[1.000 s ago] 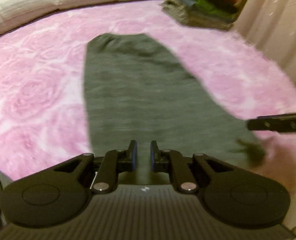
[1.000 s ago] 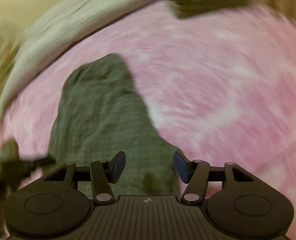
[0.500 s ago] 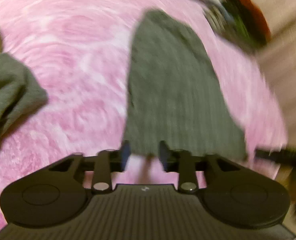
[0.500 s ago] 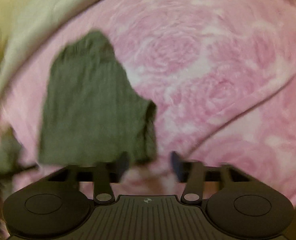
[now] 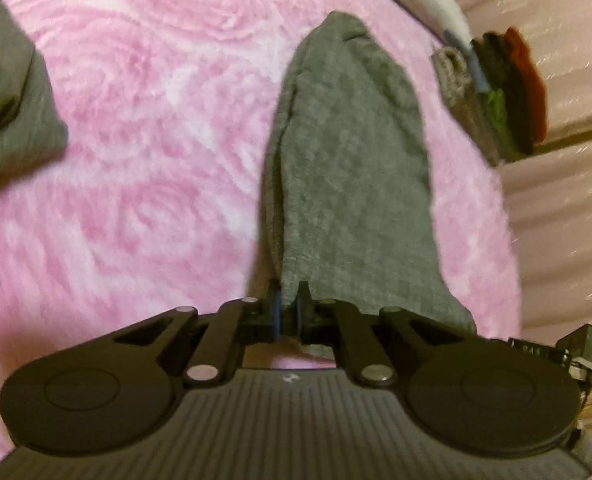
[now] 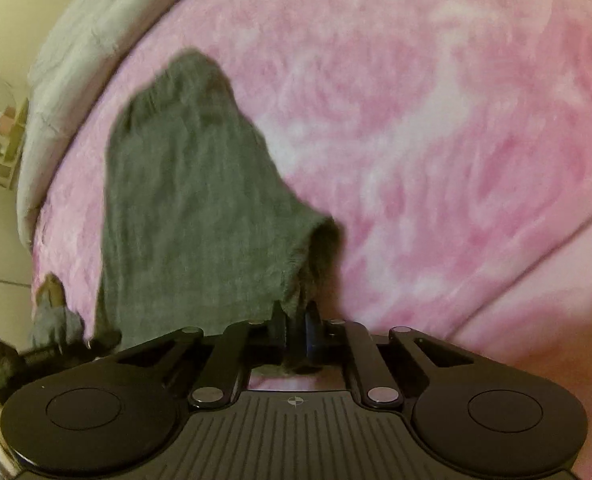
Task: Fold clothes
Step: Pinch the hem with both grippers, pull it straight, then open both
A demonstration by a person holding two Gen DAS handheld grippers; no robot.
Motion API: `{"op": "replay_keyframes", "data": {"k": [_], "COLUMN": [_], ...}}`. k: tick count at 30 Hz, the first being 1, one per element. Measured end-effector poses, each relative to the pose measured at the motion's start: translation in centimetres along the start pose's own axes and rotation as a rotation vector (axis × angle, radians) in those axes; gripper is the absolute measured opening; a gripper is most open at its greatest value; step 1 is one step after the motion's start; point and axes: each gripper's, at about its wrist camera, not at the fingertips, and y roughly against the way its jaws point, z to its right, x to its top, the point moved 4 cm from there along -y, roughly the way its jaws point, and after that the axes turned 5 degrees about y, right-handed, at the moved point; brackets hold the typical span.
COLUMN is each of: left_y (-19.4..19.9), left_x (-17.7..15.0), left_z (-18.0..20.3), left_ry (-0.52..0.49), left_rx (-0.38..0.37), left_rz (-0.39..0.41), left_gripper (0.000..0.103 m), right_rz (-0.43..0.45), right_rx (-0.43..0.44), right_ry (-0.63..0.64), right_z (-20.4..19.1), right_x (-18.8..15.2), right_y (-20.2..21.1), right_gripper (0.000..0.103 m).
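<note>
A long grey knit garment (image 5: 347, 168) lies stretched away from me on a pink rose-patterned blanket (image 5: 144, 128). My left gripper (image 5: 289, 300) is shut on the near left corner of the garment. In the right wrist view the same garment (image 6: 192, 208) runs up to the left, and my right gripper (image 6: 296, 320) is shut on its near right corner, where the cloth bunches. The left gripper's tip shows at the left edge of the right wrist view (image 6: 48, 354).
A second grey garment (image 5: 8, 96) lies on the blanket at the left. A stack of folded clothes (image 5: 491, 92) stands at the far right by a beige curtain (image 5: 567, 184). A pale quilt (image 6: 80, 64) borders the blanket's far side.
Both grippers were open half a second ago and have closed on the garment's near corners. The near edge is now lifted and bunched at the fingers.
</note>
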Motion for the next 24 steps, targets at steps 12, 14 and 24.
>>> {"op": "replay_keyframes", "data": {"k": [12,14,24], "left_y": [-1.9,-0.5,-1.2], "left_x": [-9.3,-9.2,2.7], "left_z": [4.7,5.5,12.9], "left_ry": [0.078,0.067,-0.372], "left_rx": [0.074,0.124,0.240], "left_rz": [0.068,0.094,0.287], "left_gripper": [0.008,0.010,0.010], "right_rz": [-0.126,-0.107,0.113], "right_rx": [-0.125,-0.165,-0.158], "right_ry": [0.096,0.147,0.619], "right_z": [7.2,6.3,-5.2], "right_x": [0.9,1.6,7.1], "right_y": [3.4,4.1,1.8], "right_gripper": [0.014,0.044,0.058]}}
